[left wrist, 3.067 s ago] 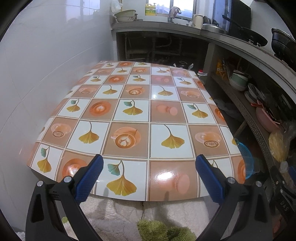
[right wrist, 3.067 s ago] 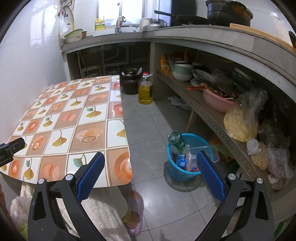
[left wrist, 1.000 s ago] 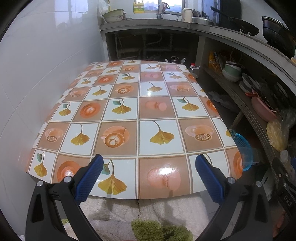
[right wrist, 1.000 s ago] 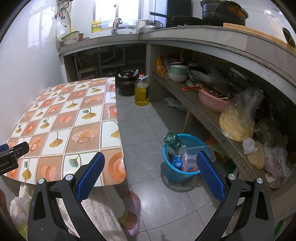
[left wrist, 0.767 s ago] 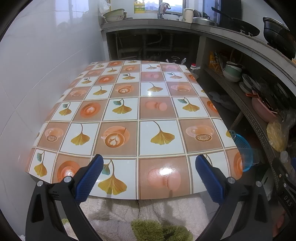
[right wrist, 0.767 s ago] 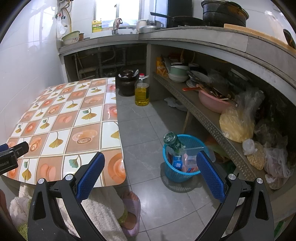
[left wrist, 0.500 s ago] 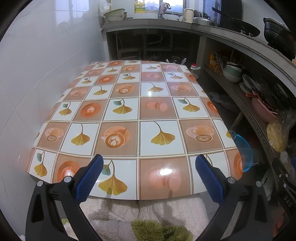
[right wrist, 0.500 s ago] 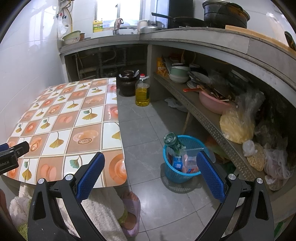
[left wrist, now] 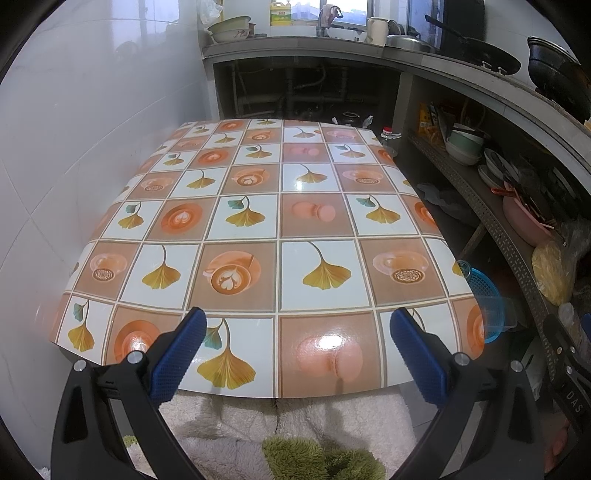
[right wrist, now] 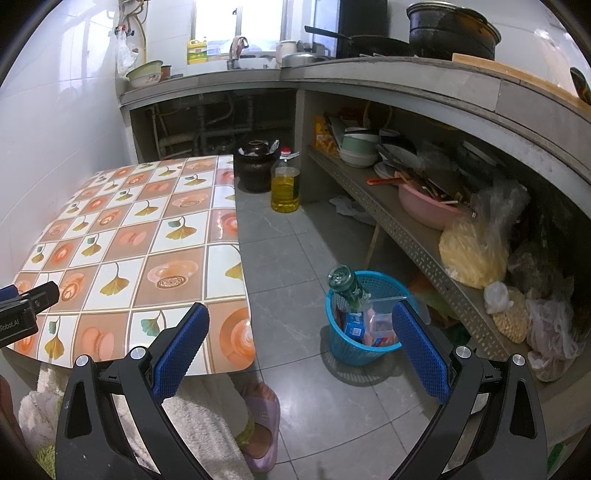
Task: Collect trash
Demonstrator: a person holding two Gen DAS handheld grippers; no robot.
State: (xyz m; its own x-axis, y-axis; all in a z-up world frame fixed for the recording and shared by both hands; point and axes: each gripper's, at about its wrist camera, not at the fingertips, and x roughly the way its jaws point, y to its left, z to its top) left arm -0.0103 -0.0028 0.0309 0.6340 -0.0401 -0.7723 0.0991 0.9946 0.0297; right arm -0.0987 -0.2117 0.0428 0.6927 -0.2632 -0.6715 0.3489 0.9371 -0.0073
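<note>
— Holding anything, either gripper?
— No. Left gripper (left wrist: 297, 334) and right gripper (right wrist: 301, 328) both gape, nothing between.
— The trash?
— In the blue basket (right wrist: 349, 349) on the floor, beside the table (right wrist: 129, 236).

Walls: white glossy tiles (left wrist: 74, 122).
Floor: grey tiles (right wrist: 295, 251).
Table: patterned orange-and-white top (left wrist: 258, 229), left edge against the wall.
Counter: grey concrete (right wrist: 406, 77), with a shelf (right wrist: 406, 236) beneath.
Window: bright daylight (right wrist: 240, 22).
</note>
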